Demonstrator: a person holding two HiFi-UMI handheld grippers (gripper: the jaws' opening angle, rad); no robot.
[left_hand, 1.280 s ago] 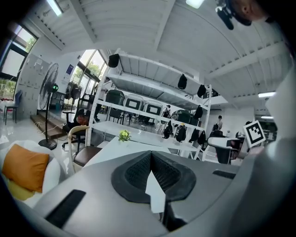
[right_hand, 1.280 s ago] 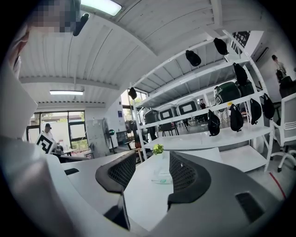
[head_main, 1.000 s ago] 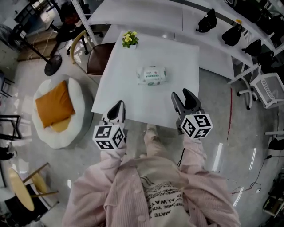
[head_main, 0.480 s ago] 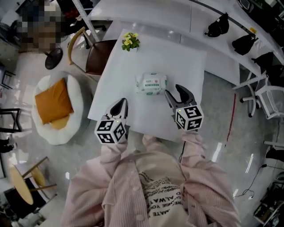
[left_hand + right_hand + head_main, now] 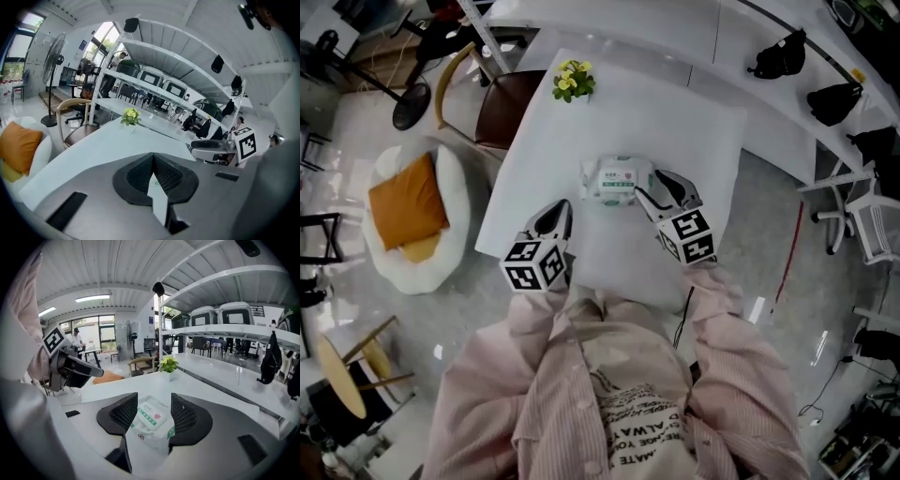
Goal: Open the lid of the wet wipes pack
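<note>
The soft white wet wipes pack with a green label lies flat near the middle of the white square table. The right gripper is at 4 o'clock from the pack. Its jaws are wide apart, and the near end of the pack sits between them. The left gripper is at 7 o'clock, away from the pack, its jaws pressed together on nothing. A small pot of yellow flowers stands at 11 o'clock, by the table's far edge.
</note>
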